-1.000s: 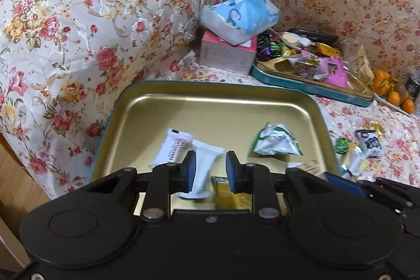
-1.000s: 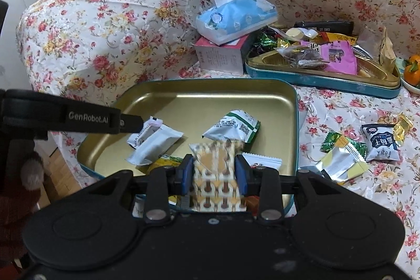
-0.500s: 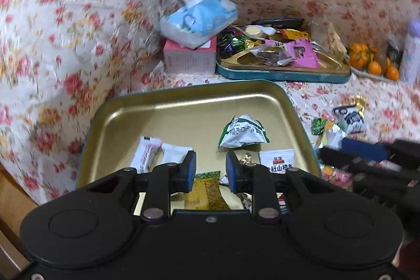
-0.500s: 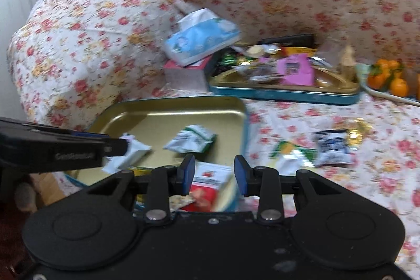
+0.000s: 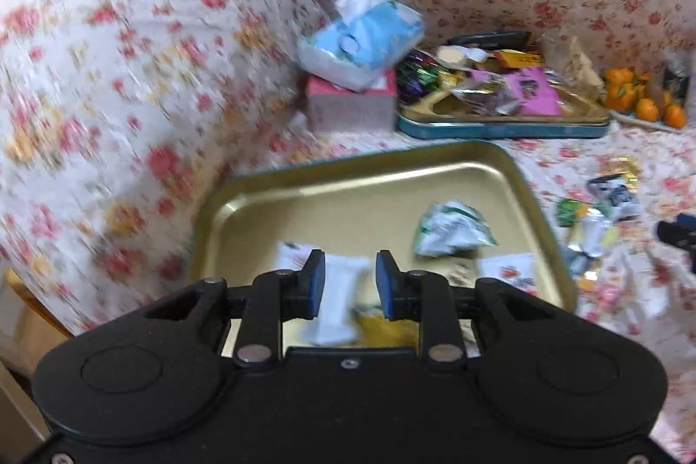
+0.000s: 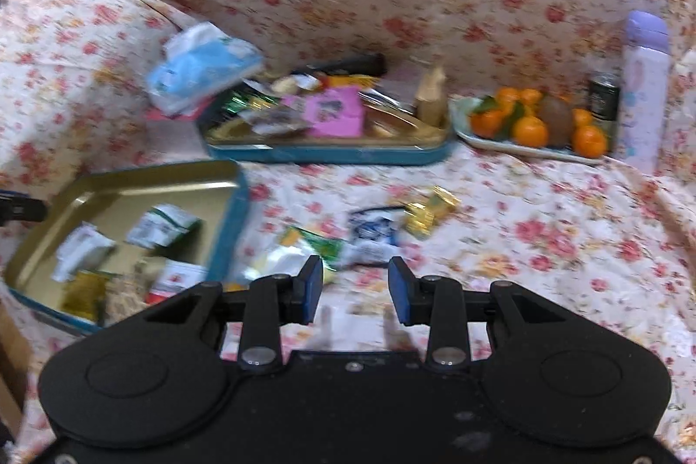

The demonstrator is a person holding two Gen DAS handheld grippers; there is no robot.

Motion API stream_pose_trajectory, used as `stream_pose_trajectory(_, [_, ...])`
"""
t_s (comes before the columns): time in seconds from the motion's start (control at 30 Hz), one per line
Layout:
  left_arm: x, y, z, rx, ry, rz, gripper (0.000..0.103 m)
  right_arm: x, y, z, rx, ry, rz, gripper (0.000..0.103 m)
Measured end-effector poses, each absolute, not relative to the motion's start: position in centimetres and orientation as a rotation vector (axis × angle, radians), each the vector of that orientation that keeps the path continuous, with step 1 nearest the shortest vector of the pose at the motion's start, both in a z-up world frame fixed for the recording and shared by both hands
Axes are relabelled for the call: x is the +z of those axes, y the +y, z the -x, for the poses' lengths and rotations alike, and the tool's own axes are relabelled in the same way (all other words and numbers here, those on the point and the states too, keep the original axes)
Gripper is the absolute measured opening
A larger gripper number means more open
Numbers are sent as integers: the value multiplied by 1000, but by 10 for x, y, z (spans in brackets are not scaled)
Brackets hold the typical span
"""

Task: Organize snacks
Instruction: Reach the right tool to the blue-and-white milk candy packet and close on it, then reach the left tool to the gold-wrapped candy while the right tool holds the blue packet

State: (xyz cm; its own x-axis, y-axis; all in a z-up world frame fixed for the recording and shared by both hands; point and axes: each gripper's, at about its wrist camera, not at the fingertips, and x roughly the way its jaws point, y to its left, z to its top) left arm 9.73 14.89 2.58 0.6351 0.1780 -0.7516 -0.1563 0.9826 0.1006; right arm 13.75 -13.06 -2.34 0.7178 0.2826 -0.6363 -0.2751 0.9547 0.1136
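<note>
**Right gripper empty over loose snacks; left gripper over tray**

Right gripper: jaws apart with nothing between them, over the floral cover just short of the loose snack packets. Left gripper: jaws opening, empty, above a white packet lying in the gold tray.

Risks, as judged:
- Packets lie overlapping; a pinch may lift two, or only catch a foil edge and slip.
- The soft, wrinkled cover could get nipped along with a wrapper.
- Frames are blurred, so aim is uncertain.

Snacks: small, flat, crinkly sachets, in green, white, dark blue and gold. Several already sit in the tray; the rest are scattered just beside its right rim.
</note>
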Motion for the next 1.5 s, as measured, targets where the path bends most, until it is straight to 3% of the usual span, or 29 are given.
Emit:
stream_pose_trajectory(0.77, [-9,67,-97,-60,952,148,36,-52,-94,-220,247,726,41,37])
stream_pose_trajectory(1.5, [-9,36,-116,-110,955,118,35,-69,-164,-158,144,671,32,37])
